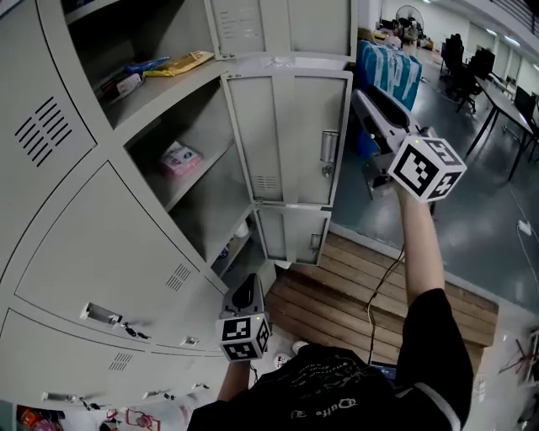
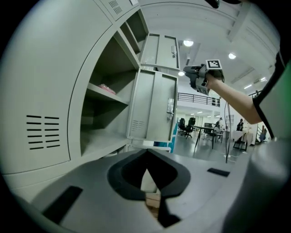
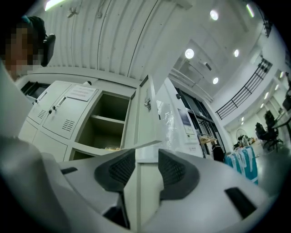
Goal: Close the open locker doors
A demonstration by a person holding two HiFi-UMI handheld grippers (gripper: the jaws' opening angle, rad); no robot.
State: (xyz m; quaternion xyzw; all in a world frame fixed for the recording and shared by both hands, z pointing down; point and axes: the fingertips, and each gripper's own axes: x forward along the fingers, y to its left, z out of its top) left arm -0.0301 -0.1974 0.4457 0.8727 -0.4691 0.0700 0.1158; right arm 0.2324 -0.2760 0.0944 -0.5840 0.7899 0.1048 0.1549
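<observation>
Right gripper [image 3: 146, 159] fingers apart, straddling open locker door [image 3: 144, 113] lower edge; left gripper [image 2: 148, 154] fingers closed, empty.

We've 3 doors standing out fr. the lockers [image 1: 101, 252]: top door [image 1: 286, 25], mid door [image 1: 290, 139], low door [image 1: 290, 234]. Free rm right of them, over floor [image 1: 472, 219]; pallet [image 1: 379, 295] lies low beneath.

Matt painted-metal locker doors [image 1: 286, 135]
</observation>
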